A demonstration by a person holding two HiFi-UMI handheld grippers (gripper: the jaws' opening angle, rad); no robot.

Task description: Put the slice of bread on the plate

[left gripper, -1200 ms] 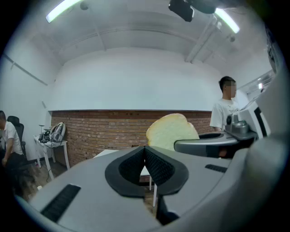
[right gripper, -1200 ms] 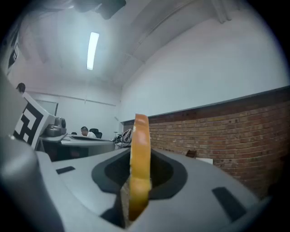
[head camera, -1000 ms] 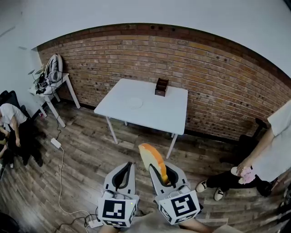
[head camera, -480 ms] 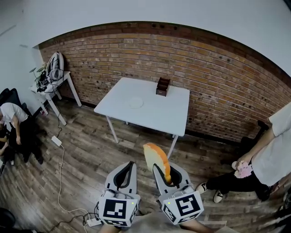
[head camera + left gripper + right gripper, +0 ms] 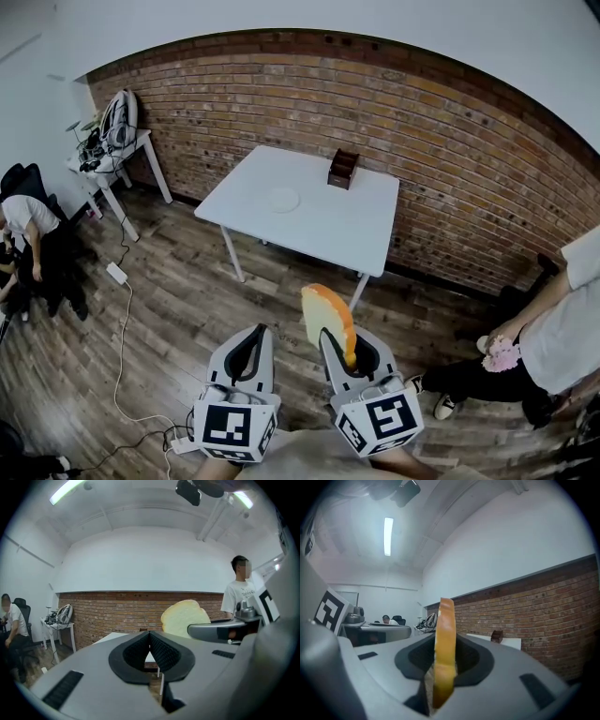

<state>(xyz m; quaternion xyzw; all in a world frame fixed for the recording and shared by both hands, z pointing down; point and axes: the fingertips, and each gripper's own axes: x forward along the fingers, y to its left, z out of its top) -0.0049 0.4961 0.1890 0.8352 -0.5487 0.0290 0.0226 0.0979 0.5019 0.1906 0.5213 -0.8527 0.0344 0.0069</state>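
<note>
Brick wall point(image 5: 281, 103) beyond, bread slice point(image 5: 326, 317) upright in right gripper point(image 5: 345, 349).

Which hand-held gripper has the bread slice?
The right hand-held gripper: its jaws clamp the bread slice on edge. The left hand-held gripper is closed on nothing.

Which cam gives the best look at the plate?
Head view: the plate lies in full sight on the white table. Both gripper views catch only a sliver of that table; no plate can be made out in either.
</note>
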